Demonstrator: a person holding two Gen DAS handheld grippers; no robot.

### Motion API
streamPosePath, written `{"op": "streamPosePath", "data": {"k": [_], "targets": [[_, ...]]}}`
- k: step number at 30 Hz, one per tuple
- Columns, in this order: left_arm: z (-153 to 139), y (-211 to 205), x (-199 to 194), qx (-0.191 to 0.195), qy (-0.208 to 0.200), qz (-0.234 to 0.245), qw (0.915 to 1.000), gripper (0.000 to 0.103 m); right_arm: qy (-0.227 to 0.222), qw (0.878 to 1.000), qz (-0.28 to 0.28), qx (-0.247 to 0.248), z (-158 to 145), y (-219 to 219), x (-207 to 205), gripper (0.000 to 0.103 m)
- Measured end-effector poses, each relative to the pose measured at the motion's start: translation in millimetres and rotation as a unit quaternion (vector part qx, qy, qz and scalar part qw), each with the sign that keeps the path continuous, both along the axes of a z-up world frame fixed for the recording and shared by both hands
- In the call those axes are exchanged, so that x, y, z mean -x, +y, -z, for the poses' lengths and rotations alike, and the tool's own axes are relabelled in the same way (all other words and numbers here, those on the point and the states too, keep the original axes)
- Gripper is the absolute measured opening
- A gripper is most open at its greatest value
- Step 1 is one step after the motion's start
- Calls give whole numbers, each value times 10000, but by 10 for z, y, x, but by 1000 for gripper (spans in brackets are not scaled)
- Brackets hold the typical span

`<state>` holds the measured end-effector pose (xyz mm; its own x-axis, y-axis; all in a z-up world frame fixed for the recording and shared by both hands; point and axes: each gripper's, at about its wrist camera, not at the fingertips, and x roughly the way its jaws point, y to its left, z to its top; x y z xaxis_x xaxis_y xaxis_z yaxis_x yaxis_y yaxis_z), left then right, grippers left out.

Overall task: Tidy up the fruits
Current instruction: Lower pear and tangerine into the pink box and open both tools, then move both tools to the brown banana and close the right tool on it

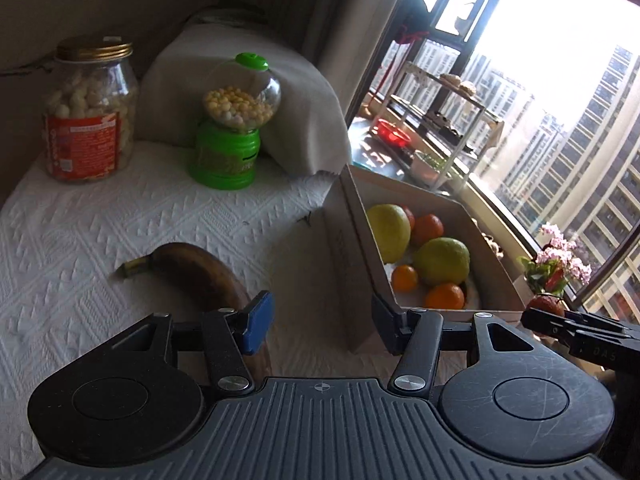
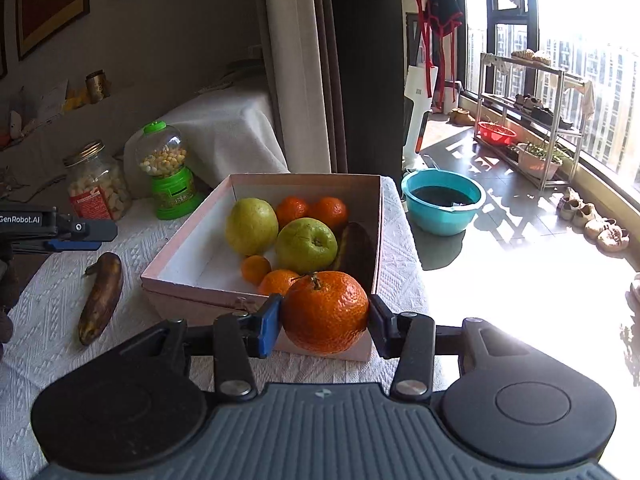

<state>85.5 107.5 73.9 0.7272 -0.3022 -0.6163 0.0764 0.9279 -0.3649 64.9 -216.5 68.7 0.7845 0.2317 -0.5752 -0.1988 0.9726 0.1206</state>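
Right gripper (image 2: 324,322) clamped on an orange (image 2: 325,312), held just above the near wall of the box (image 2: 200,286). Box on the cloth-covered worktop (image 2: 48,320), containing two green fruits, smaller oranges and a dark banana. Left gripper (image 1: 322,322) parted and empty, over the worktop between a brown banana (image 1: 196,272) and the box. Jar (image 1: 90,112) and green dispenser (image 1: 232,128) behind.

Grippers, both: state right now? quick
Left gripper: open, holding nothing; browned banana lies on the tablecloth just beyond its left finger.
Right gripper: closed on an orange near the fruit box.
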Motion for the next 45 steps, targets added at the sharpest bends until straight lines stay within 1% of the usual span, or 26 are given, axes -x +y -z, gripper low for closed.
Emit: {"op": "streamPosePath", "data": {"k": [3,5,8,10,12,14,19,23,27,30,32,34,38,39,40,43,45], "targets": [[176,98,291,-459,373,-399,9975,59,69,9995,-245,-169,-55,189,-126,45],[189,134,408,-642,392,-490,9960,59,95,9988,-415,-246,-94,351,-245,45],[184,189,485,-565,397,-495,9964,59,261,9969,-550,-506,-149,556,-478,45],[172,221,533,-632,403,-538,9957,59,441,9953,-549,-672,-153,664,-634,45],[144,220,550,-713,388,-565,9951,59,571,9940,-582,-734,-124,755,-752,46],[133,238,580,-687,387,-583,9952,59,653,9930,-640,-751,-105,832,-791,52],[173,310,589,-616,430,-630,9952,59,541,9943,-778,-481,-138,1045,-678,53],[197,378,613,-654,441,-723,9943,59,316,9926,-1161,-165,-189,1318,-482,54],[206,486,671,-706,449,-879,9926,59,205,9850,-1692,270,-124,1750,-308,54],[212,571,722,-702,465,-987,9915,59,358,9797,-1935,392,16,2052,-271,54],[222,625,752,-687,485,-1045,9910,59,509,9783,-1967,406,140,2232,-280,54],[246,690,776,-659,528,-1124,9901,59,630,9793,-1875,435,260,2371,-306,54],[287,803,810,-618,593,-1299,9878,59,855,9819,-1612,508,478,2522,-379,55],[291,824,815,-610,594,-1326,9875,59,820,9830,-1570,480,506,2529,-386,55],[295,843,820,-606,586,-1347,9873,59,733,9836,-1570,503,510,2531,-373,54],[285,858,811,-628,523,-1325,9878,59,629,9821,-1657,634,507,2506,-295,37],[274,838,787,-644,493,-1255,9888,59,583,9801,-1782,657,498,2434,-209,35]]}}
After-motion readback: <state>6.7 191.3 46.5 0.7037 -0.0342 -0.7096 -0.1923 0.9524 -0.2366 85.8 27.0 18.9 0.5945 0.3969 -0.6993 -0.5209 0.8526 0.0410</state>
